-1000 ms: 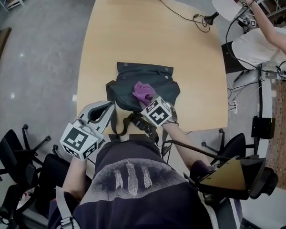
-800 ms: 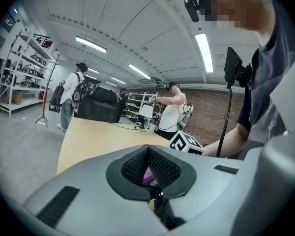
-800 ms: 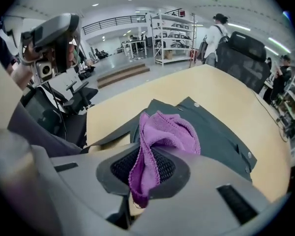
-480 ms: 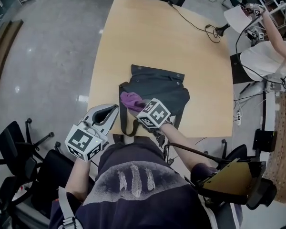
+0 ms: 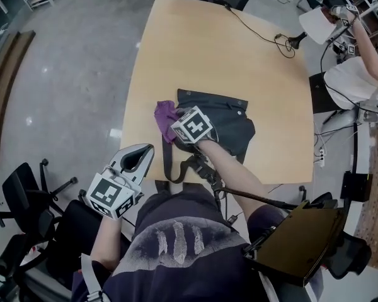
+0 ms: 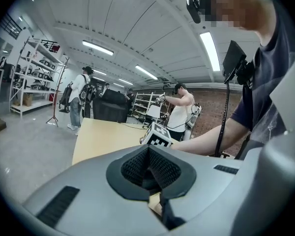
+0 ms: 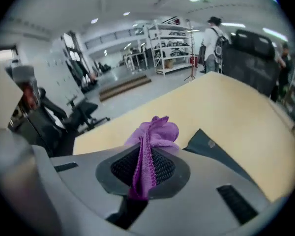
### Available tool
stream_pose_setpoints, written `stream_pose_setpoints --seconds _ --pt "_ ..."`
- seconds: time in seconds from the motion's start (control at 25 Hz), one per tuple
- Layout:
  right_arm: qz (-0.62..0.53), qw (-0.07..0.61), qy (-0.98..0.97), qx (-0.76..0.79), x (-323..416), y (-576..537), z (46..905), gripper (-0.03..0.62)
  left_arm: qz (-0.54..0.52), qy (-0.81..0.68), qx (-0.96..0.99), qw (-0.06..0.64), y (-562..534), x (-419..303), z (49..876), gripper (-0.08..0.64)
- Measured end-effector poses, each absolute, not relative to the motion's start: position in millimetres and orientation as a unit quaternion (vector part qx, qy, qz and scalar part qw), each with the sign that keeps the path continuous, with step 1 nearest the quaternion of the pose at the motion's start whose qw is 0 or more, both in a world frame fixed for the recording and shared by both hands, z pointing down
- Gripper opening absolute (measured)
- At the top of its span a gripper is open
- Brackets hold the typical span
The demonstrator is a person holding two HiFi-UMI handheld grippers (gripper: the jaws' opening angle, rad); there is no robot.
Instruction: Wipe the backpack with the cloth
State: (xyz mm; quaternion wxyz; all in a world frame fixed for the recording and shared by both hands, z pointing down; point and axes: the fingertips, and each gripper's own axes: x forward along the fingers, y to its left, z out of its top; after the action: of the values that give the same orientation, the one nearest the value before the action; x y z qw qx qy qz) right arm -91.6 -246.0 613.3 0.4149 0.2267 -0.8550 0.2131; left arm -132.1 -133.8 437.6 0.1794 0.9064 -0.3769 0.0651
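My right gripper [image 5: 174, 119] was clamped shut on the purple cloth [image 5: 165, 112], with the cloth bunched out past the jaws. It held the cloth at the 9 o'clock edge of the backpack [image 5: 233, 123]. The backpack was dark and lay flat on the wooden table [image 5: 208, 49], toward the table's 6 o'clock side, straps trailing over the near edge. My left gripper [image 5: 137, 158] hung off the table at the backpack's 7 o'clock, jaws closed together, nothing between them.

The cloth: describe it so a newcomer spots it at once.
On the long wooden table lies a dark backpack near the close edge. At its left edge is the cloth, pinched in the right gripper: small, crumpled, the only purple thing there.
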Motion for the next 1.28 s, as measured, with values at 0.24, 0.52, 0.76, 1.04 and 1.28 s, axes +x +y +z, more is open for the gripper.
stream_pose_setpoints --seconds 0.24,0.52,0.76,1.04,1.28 --pt "0.083 0.502 -0.833 0.216 -77.9 -254.2 628.5 0.029 0.069 -0.389 0.900 0.183 -136.1 -133.9 440.9 0.006" --pt "0.094 0.513 -0.827 0.211 -52.5 -258.6 633.0 0.029 0.072 -0.371 0.908 0.181 -145.7 -114.1 439.5 0.006" --pt "0.105 0.510 -0.825 0.220 -28.1 -265.0 628.9 0.029 0.078 -0.359 0.913 0.180 -153.4 -99.7 439.9 0.006" --pt "0.113 0.527 -0.805 0.248 30.6 -274.0 629.4 0.029 0.083 -0.342 0.918 0.182 -162.3 -81.7 443.6 0.006" --pt "0.140 0.544 -0.777 0.283 109.7 -277.8 640.2 0.029 0.089 -0.328 0.923 0.181 -168.0 -64.6 445.3 0.006"
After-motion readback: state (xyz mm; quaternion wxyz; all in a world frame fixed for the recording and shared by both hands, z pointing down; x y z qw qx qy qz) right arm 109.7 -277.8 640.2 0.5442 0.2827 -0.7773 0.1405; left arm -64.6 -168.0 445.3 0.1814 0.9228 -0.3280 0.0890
